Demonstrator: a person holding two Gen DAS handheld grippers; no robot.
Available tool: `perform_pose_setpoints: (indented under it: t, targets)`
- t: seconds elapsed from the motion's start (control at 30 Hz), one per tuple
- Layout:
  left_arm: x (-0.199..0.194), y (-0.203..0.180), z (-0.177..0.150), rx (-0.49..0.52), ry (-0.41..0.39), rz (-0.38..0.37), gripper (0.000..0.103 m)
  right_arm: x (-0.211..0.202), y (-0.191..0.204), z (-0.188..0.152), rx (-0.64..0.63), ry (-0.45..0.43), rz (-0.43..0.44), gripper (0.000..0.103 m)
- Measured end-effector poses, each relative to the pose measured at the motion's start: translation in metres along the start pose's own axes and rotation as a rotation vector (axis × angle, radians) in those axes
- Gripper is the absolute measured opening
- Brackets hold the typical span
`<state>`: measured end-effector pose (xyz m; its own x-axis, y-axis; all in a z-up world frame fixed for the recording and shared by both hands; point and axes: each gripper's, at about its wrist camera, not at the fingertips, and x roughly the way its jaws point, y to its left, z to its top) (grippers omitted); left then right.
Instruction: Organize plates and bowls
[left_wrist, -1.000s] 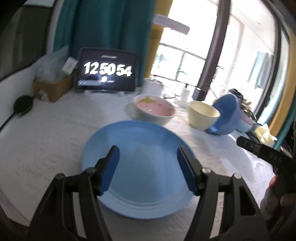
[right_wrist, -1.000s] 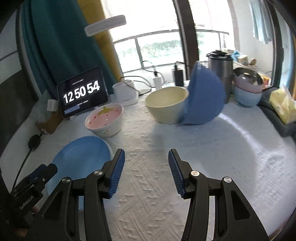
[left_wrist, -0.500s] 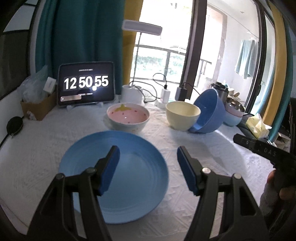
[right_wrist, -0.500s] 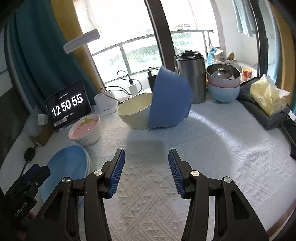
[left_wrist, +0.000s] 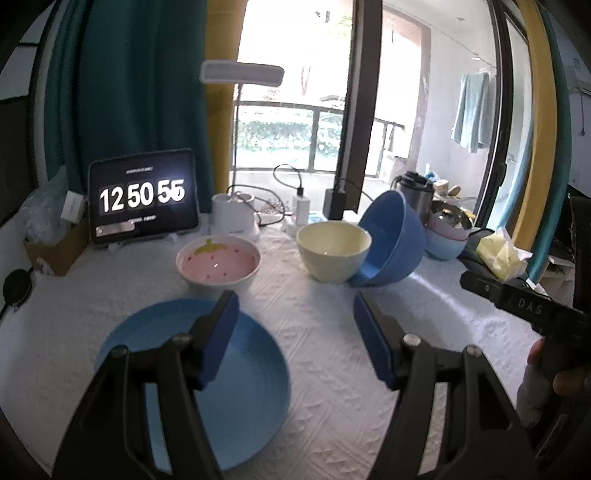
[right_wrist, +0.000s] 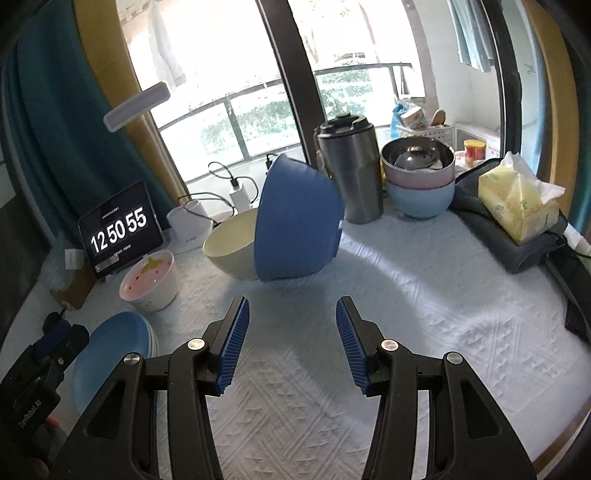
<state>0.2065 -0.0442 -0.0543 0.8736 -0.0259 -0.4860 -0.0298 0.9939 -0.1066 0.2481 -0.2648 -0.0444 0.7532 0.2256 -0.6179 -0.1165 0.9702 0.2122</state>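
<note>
Both grippers, left (left_wrist: 293, 334) and right (right_wrist: 291, 345), hang spread and empty. The blue bowl (right_wrist: 295, 225) leans, probably loosely, on the cream bowl (right_wrist: 231, 245); grip its rim squarely.

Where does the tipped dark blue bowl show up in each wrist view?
Left wrist: the dark blue bowl is right of centre, leaning on the cream bowl.
Right wrist: the same bowl is centre, above the open right hand-held gripper.
Shared landmark: the clock tablet, left in both.
</note>
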Motion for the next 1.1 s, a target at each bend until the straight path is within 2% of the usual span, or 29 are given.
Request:
perform_pose_setpoints:
  t: [0.43, 1.1]
  targets:
    - [0.015, -0.012, 0.018, 0.067, -0.035, -0.022, 0.066, 0.009, -0.011, 0.023, -0.009, -0.025, -0.023, 0.052]
    - [0.059, -0.004, 0.028, 0.041, 0.003, -0.031, 0.066, 0.046, -0.003, 0.06, -0.081, -0.034, -0.041, 0.052]
